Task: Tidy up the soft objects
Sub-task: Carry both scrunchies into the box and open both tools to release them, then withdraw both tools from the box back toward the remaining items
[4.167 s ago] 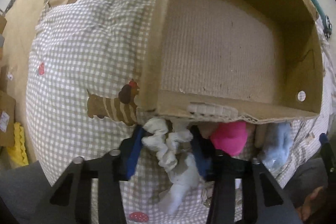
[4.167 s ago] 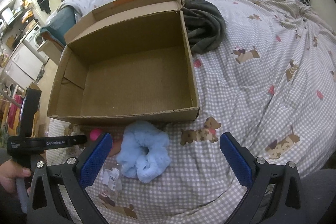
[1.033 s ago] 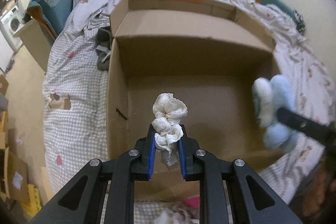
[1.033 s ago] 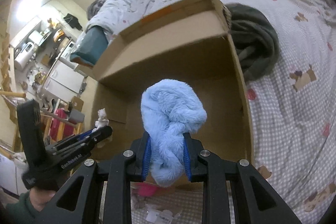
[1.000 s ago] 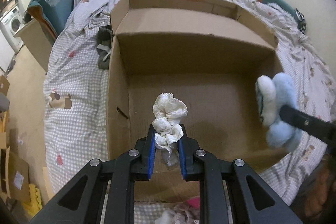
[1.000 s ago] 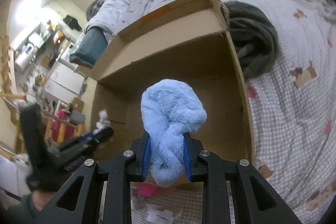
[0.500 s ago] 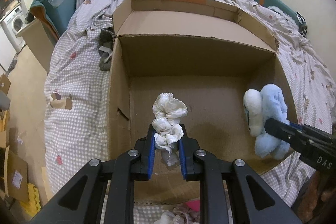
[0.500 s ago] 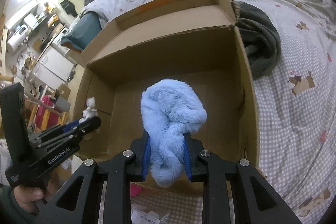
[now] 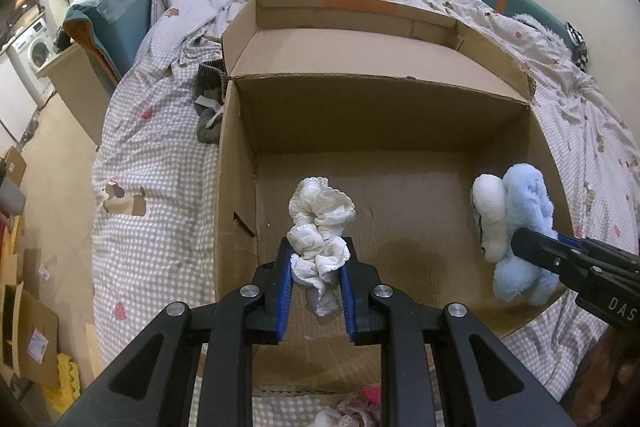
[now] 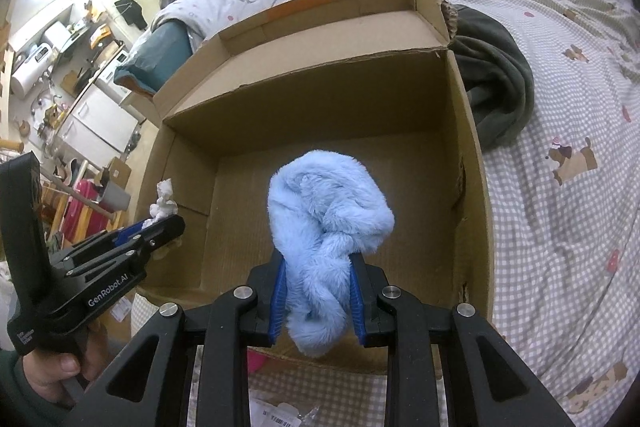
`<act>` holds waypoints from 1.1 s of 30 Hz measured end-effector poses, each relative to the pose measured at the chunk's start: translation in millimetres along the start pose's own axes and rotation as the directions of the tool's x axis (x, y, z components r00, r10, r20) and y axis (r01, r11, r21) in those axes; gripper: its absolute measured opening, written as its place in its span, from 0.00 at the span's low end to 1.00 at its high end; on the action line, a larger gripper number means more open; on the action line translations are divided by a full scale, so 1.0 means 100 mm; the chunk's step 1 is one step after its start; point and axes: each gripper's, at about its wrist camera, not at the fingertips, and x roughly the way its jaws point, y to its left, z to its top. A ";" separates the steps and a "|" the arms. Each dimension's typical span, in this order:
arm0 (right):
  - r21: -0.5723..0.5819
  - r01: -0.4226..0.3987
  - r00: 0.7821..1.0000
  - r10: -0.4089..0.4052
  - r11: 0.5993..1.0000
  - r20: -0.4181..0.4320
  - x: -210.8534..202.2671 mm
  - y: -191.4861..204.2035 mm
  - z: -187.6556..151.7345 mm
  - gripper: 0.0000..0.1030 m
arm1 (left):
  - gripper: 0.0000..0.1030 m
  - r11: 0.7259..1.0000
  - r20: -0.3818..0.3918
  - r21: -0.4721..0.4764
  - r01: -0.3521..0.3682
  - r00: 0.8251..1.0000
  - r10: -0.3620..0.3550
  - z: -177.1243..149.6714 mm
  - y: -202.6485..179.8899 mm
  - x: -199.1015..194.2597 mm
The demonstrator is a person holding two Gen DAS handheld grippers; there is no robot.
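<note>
Left wrist view, frame centre: left gripper (image 9: 315, 281) pinches white scrunchie (image 9: 319, 233) between its pads; right gripper (image 10: 316, 293) likewise clamps blue scrunchie (image 10: 326, 227), both above cardboard box (image 9: 236, 187).

left wrist: above near rim, facing in | right wrist: likewise | shared: cardboard box (image 9: 384, 131) interior

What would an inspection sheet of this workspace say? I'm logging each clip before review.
Surface: checked bedspread, cardboard box on it.
Job's things: white scrunchie and blue fluffy scrunchie, both held above the box floor.
Clutter: grey garment beside the box; pink item before it.
Grippers: left gripper shut on white scrunchie; right gripper shut on blue fluffy scrunchie.
Cables: nothing seen.
Surroundings: washing machine, cartons on the floor.
</note>
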 end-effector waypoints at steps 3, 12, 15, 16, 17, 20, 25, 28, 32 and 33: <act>0.007 -0.004 1.000 0.004 1.000 0.013 -0.02 -0.01 0.00 0.28 | 0.25 1.000 0.015 0.015 -0.007 1.000 0.007 0.00 -0.02 -0.02; 0.037 -0.028 0.997 0.025 0.999 0.079 -0.14 -0.09 0.03 0.47 | 0.49 0.999 0.045 0.045 -0.016 0.999 0.014 0.00 -0.07 -0.06; 0.037 -0.025 0.994 0.021 0.999 0.112 -0.21 -0.08 0.04 0.67 | 0.56 0.999 0.059 0.035 -0.010 0.998 0.008 0.01 -0.07 -0.10; 0.035 -0.029 0.992 0.024 0.999 0.126 -0.23 -0.08 0.04 0.73 | 0.57 0.999 0.069 0.030 -0.010 0.998 0.008 0.01 -0.06 -0.11; 0.029 -0.037 0.990 0.033 0.999 0.135 -0.26 -0.08 0.05 0.75 | 0.58 1.000 0.077 0.028 -0.011 0.997 0.009 0.01 -0.06 -0.12; 0.020 -0.032 0.988 0.029 0.999 0.153 -0.32 -0.04 0.06 0.91 | 0.63 1.000 0.109 0.017 -0.024 0.994 0.022 0.02 -0.05 -0.18; 0.015 -0.029 0.974 0.025 0.999 0.227 -0.45 -0.01 0.07 1.00 | 0.64 0.999 0.123 -0.004 -0.032 0.992 0.032 0.03 -0.01 -0.22; 0.031 -0.020 0.969 0.011 0.999 0.249 -0.48 -0.03 0.05 1.00 | 0.64 0.999 0.123 -0.019 -0.036 0.992 0.039 0.04 0.02 -0.24; 0.038 -0.002 0.964 -0.008 0.999 0.264 -0.51 -0.04 0.03 1.00 | 0.64 0.998 0.144 -0.011 -0.067 0.987 0.068 0.03 0.02 -0.32; 0.030 0.009 0.962 -0.017 0.999 0.271 -0.53 -0.03 0.02 1.00 | 0.64 0.997 0.150 -0.008 -0.078 0.986 0.079 0.02 0.01 -0.34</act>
